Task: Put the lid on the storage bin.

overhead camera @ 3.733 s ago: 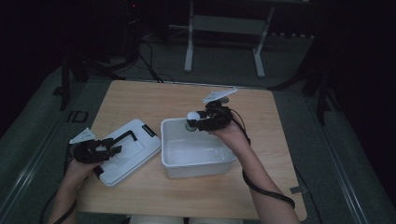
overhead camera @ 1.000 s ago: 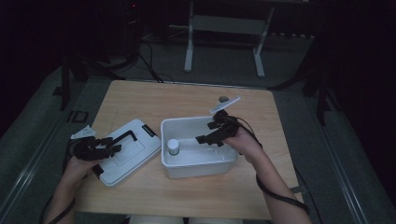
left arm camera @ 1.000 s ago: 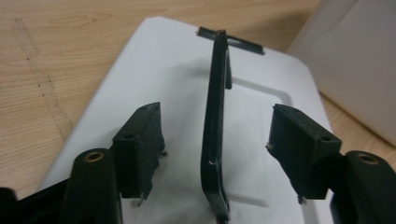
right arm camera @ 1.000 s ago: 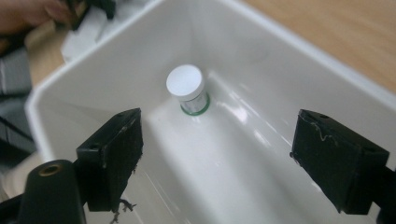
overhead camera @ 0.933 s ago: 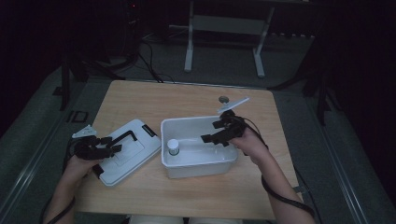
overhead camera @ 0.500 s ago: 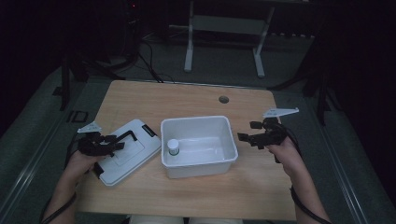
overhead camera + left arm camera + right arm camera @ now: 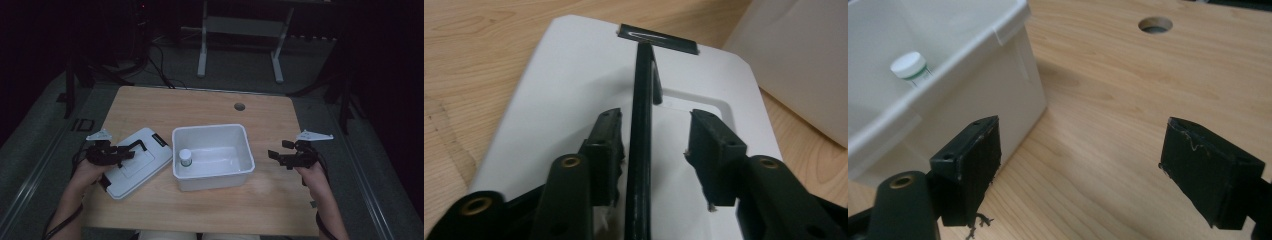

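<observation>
A white bin (image 7: 210, 128) stands mid-table with a small white-capped bottle (image 7: 185, 157) upright against its left wall. To its left lies a white lid (image 7: 131, 172) with a black handle bar (image 7: 640, 115). My left gripper (image 7: 125, 153) rests over the lid, open, and its jaws straddle the handle bar; the bar lies close to the left jaw in the left gripper view (image 7: 656, 125). My right gripper (image 7: 274, 156) hovers open over bare wood to the right of the bin, with nothing between its fingers (image 7: 1087, 145). The right gripper view shows the bin's wall (image 7: 973, 75) and the bottle's cap (image 7: 909, 65).
A round cable hole (image 7: 239, 106) sits in the wooden tabletop behind the bin, also visible ahead of my right gripper (image 7: 1154, 23). Dark floor, cables and a metal stand (image 7: 240, 45) lie beyond the table's far edge.
My right gripper carried the bottle into the bin, let it go at the left side, and drew back to the right of the bin. The left gripper stayed on the lid.
</observation>
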